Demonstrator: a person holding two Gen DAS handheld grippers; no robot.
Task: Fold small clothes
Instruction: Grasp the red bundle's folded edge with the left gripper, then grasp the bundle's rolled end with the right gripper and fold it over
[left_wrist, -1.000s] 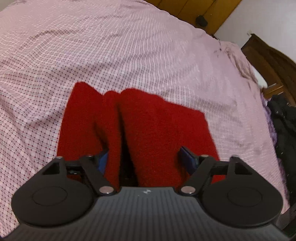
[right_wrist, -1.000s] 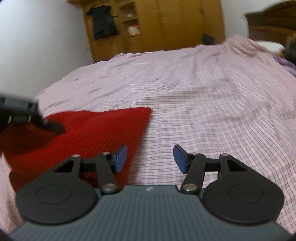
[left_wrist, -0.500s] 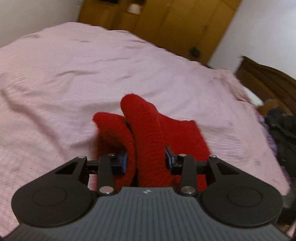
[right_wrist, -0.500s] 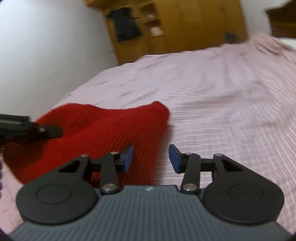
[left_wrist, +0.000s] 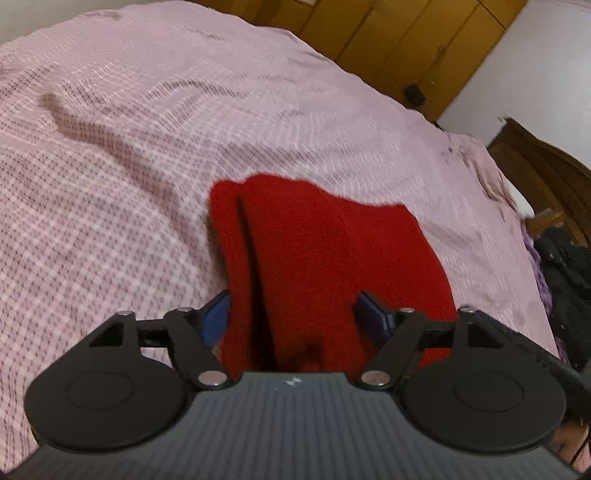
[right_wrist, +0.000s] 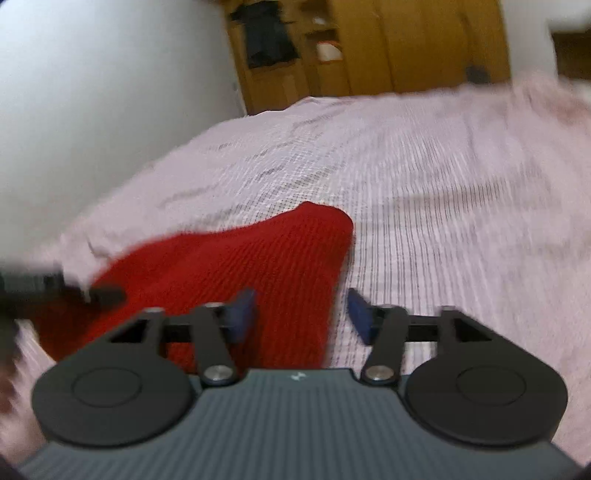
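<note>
Bed sheet (left_wrist: 110, 155) — pink check, spread over the whole bed; the only surface bearing anything. On it lies one red knit garment (left_wrist: 332, 258), folded into thick layers with a dark crease running lengthwise near its left side.

Left gripper (left_wrist: 295, 314) — jaws opening. The red garment bulges up between the blue pads (left_wrist: 218, 314); the left pad sits against its edge, the right pad is just beside the cloth, and no squeeze shows.

Right gripper (right_wrist: 301, 314) — jaws opening. The garment's right edge (right_wrist: 221, 266) passes between the pads: left pad over the red knit, right pad over bare sheet. The pads do not press on it.

Wardrobe (right_wrist: 369, 48) — yellow wood, beyond the bed's far end. One open compartment holds a dark hanging garment (right_wrist: 267, 33); the next holds a pale item too blurred to name.

Left wrist view only: dark wooden headboard (left_wrist: 546, 162) at right, dark clothing (left_wrist: 565, 280) heaped beside the bed, the garment's crease.

Right wrist view only: white wall (right_wrist: 92, 92) at left, the wardrobe's open compartments, and the blurred left gripper at the garment's left end.
</note>
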